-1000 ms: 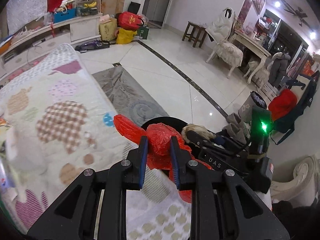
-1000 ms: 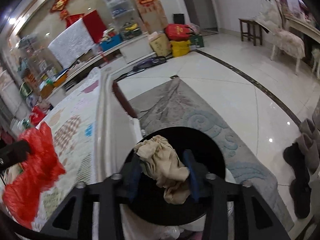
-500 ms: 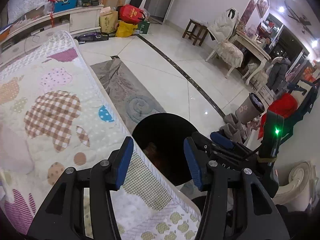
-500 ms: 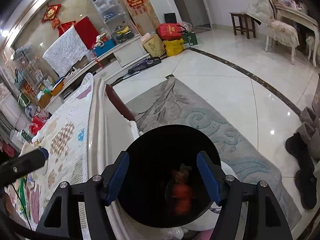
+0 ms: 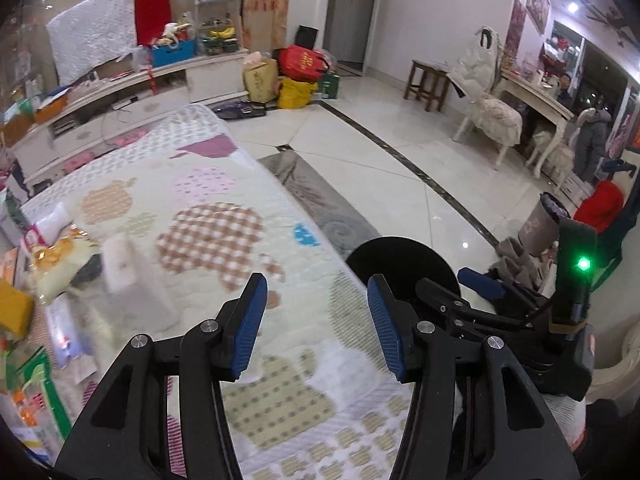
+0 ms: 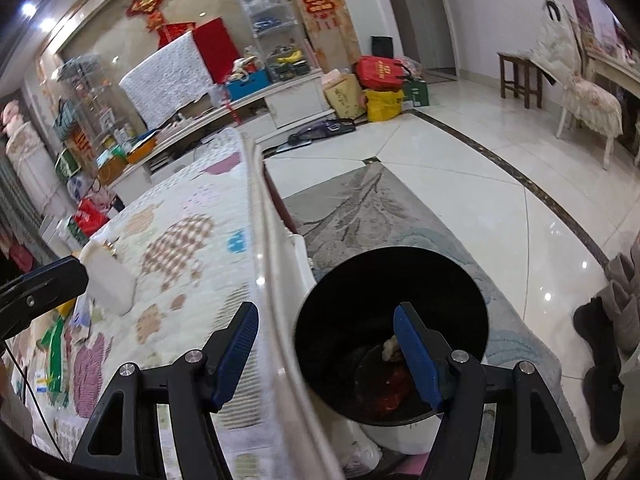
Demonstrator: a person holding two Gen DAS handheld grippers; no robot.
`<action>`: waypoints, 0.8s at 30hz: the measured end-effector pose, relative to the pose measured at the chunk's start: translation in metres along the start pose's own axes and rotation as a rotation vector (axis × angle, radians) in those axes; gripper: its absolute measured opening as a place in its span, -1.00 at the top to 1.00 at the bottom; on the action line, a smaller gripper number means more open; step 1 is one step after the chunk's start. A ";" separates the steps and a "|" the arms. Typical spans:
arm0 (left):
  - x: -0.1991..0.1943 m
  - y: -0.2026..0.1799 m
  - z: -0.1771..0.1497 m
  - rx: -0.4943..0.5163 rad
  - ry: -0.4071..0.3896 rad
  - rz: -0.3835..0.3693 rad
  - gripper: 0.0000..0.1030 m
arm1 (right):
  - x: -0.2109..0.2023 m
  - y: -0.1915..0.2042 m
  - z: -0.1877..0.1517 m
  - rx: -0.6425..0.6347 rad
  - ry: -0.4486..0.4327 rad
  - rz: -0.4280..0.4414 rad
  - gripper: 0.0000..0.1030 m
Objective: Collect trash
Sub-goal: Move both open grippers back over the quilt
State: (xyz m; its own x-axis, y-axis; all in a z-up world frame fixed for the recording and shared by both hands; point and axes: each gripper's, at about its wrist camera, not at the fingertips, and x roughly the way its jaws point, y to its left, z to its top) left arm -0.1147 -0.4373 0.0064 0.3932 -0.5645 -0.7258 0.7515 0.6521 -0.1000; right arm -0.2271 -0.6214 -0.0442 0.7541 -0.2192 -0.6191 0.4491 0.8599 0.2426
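Black bin (image 6: 392, 280), red trash (image 6: 394, 394) inside

At the left edge of the left wrist view, the packets (image 5: 60, 256) on the bed (image 5: 208, 208) are smeared by motion and partly cut off. The trash bin (image 5: 400, 258) there is half hidden behind the right gripper (image 5: 472, 292). In the right wrist view, the bin's contents (image 6: 394, 380) are dark and indistinct.

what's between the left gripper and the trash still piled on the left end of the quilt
Nothing visible. The left gripper hangs open over bare quilt, and the wrappers lie ahead to its left with only flat quilt between. A white blurred object sits beside that path, not across it.
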 end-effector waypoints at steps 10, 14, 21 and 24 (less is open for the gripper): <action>-0.040 0.035 -0.010 -0.039 -0.039 0.037 0.01 | -0.009 0.060 -0.002 -0.081 -0.003 0.069 -0.34; -0.055 0.053 -0.018 -0.062 -0.043 0.048 0.01 | -0.006 0.086 -0.008 -0.119 0.012 0.097 -0.35; -0.091 0.093 -0.040 -0.122 -0.052 0.022 0.01 | -0.002 0.126 -0.022 -0.183 0.042 0.154 -0.36; -0.109 0.112 -0.051 -0.144 -0.054 0.011 0.01 | -0.002 0.143 -0.028 -0.220 0.058 0.184 -0.40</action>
State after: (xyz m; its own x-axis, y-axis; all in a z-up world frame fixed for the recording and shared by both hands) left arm -0.1003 -0.2775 0.0396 0.4321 -0.5806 -0.6901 0.6645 0.7223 -0.1917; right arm -0.1779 -0.4849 -0.0286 0.7819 -0.0295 -0.6227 0.1884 0.9633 0.1910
